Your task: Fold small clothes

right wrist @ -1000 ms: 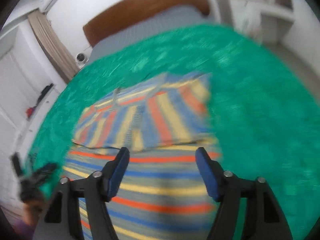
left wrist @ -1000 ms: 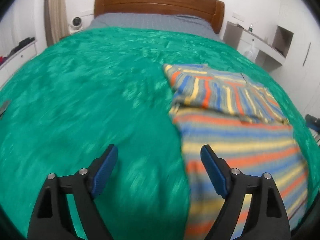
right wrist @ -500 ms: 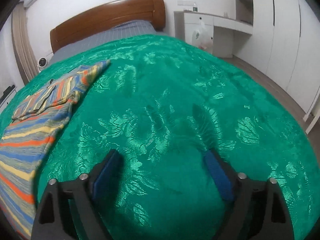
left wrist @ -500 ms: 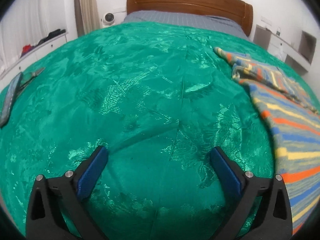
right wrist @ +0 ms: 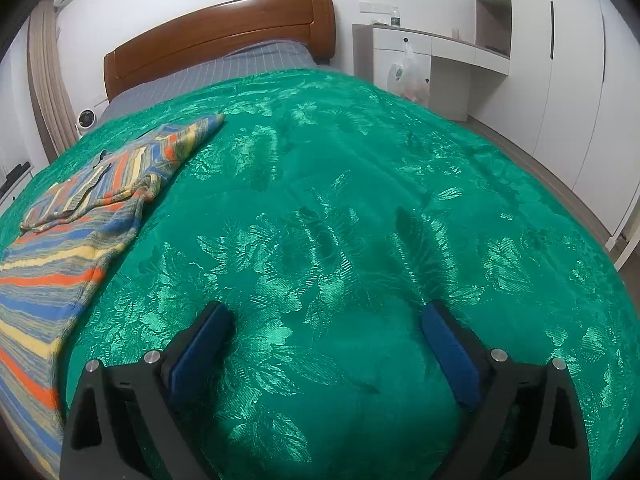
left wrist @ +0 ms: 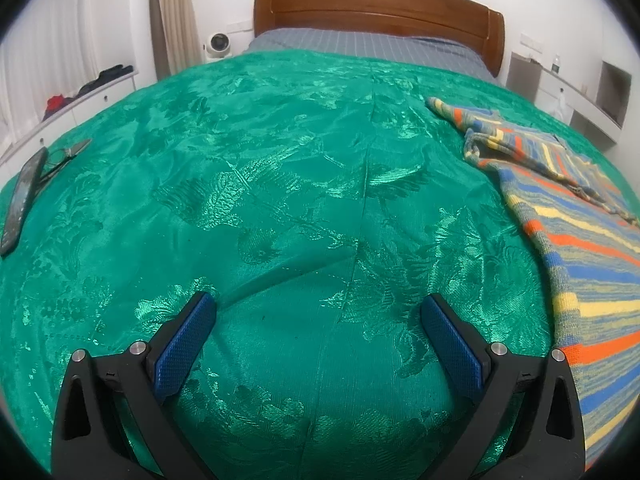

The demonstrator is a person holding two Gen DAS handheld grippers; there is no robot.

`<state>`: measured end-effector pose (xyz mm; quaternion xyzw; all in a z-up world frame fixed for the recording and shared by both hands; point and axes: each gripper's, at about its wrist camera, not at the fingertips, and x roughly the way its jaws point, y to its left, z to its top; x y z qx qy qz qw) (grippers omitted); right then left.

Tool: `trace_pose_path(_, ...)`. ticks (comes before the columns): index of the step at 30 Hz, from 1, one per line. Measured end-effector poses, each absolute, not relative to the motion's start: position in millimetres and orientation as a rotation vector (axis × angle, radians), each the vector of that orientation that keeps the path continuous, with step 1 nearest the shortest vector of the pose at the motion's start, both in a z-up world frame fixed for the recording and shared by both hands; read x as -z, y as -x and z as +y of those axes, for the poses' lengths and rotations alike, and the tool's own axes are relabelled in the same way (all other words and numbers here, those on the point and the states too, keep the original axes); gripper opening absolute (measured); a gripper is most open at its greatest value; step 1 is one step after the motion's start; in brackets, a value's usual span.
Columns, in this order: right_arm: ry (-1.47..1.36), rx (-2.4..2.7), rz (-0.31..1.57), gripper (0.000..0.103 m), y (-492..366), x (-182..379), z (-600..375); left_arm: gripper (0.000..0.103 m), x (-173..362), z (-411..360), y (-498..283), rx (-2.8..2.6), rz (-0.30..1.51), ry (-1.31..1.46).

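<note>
Lying lengthwise toward the headboard (left wrist: pixel 376 12), the striped garment (left wrist: pixel 568 224) is untouched, both jaws apart.

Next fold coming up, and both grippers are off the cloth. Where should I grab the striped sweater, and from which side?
Judging by how it lies, take the striped sweater by its long bare side edge, coming in low from the open green bedspread with the right hand-held gripper. That edge lies flat and exposed; the far end is already doubled over.

Both wrist views low over the green bedspread (left wrist: pixel 280 184), facing the wooden headboard (left wrist: pixel 376 4) — left angled slightly rightward, right leftward — sharing the striped garment (right wrist: pixel 76 216).
</note>
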<state>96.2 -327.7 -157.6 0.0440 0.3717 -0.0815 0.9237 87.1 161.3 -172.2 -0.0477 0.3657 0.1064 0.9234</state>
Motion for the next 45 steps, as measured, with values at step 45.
trace_pose_path(45, -0.080, 0.172, 0.761, 0.098, -97.9, 159.4, -325.2, 0.102, 171.6, 158.8, -88.2, -0.230, 0.756, 0.087)
